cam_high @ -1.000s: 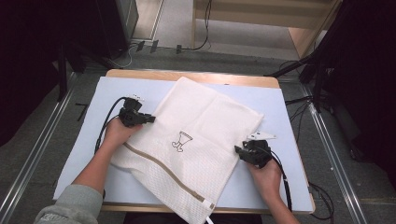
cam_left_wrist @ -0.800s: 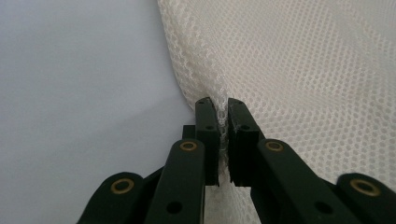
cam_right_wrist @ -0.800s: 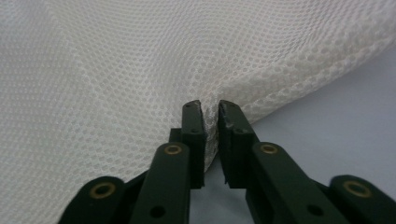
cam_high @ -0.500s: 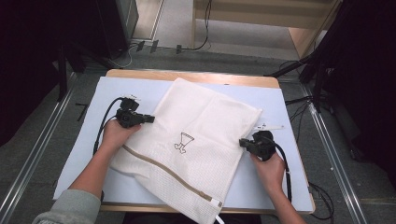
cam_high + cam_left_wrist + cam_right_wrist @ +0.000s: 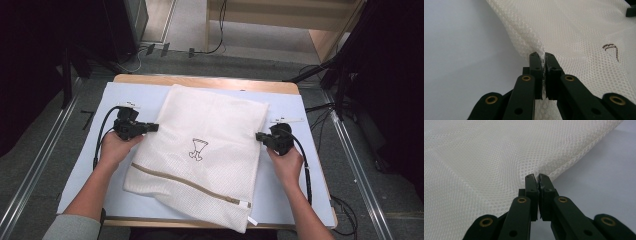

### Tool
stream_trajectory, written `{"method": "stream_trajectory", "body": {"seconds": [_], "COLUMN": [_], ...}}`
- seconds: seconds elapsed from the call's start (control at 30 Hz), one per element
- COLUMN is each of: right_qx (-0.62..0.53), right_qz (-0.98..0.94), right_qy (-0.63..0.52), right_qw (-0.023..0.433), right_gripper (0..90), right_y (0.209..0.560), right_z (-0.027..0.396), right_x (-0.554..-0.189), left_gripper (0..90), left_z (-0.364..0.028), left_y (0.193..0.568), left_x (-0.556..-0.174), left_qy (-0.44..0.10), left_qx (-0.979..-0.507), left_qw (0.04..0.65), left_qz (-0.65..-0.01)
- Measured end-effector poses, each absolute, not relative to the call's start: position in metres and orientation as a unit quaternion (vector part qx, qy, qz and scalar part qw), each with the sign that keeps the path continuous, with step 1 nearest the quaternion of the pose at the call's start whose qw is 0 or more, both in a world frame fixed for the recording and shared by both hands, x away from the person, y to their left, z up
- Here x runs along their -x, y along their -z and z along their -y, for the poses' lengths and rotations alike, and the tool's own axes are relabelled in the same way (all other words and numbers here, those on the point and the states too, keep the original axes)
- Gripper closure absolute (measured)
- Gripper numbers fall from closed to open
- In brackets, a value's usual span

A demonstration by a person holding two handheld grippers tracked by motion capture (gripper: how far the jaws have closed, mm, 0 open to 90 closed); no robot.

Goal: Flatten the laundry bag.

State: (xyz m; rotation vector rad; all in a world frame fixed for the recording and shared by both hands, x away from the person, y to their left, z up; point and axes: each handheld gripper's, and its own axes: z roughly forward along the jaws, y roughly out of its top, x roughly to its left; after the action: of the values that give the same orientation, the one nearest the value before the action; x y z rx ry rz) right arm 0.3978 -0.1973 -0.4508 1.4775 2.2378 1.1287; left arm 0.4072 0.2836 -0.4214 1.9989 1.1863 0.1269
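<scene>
1. Lower centre of high view: zipper ran diagonally across near end of mesh laundry bag; stiffest line, poor pinch spot.
2. Mid-left: left gripper pinched tight on bag's left edge; thin mesh between the jaws.
3. Mid-right: right gripper clamped likewise on right seam.
4. Judged light, limp, slightly slippery; bound to sag between grips. Seamed edges best hold.
5. Farther up: bag lay flat on pale mat, centre of table.
</scene>
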Motion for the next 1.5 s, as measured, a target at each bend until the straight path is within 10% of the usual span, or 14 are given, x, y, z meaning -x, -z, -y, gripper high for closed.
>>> {"method": "stream_trajectory", "body": {"seconds": [0.93,1.17,1.5], "right_qx": [-0.492,-0.479,-0.462], "right_qz": [-0.774,-0.773,-0.773], "right_qy": [-0.382,-0.393,-0.417], "right_qw": [0.114,0.132,0.121], "right_gripper": [85.0,65.2,55.5], "right_y": [0.46,0.449,0.446], "right_z": [0.17,0.17,0.18], "right_x": [-0.454,-0.443,-0.384], "left_gripper": [84.3,61.4,52.3], "left_z": [-0.302,-0.305,-0.307], "left_y": [0.441,0.427,0.426], "left_x": [-0.398,-0.388,-0.36], "left_qy": [-0.034,-0.075,-0.064], "left_qx": [-0.761,-0.778,-0.781], "left_qw": [0.387,0.38,0.371], "left_qz": [-0.52,-0.494,-0.498]}}
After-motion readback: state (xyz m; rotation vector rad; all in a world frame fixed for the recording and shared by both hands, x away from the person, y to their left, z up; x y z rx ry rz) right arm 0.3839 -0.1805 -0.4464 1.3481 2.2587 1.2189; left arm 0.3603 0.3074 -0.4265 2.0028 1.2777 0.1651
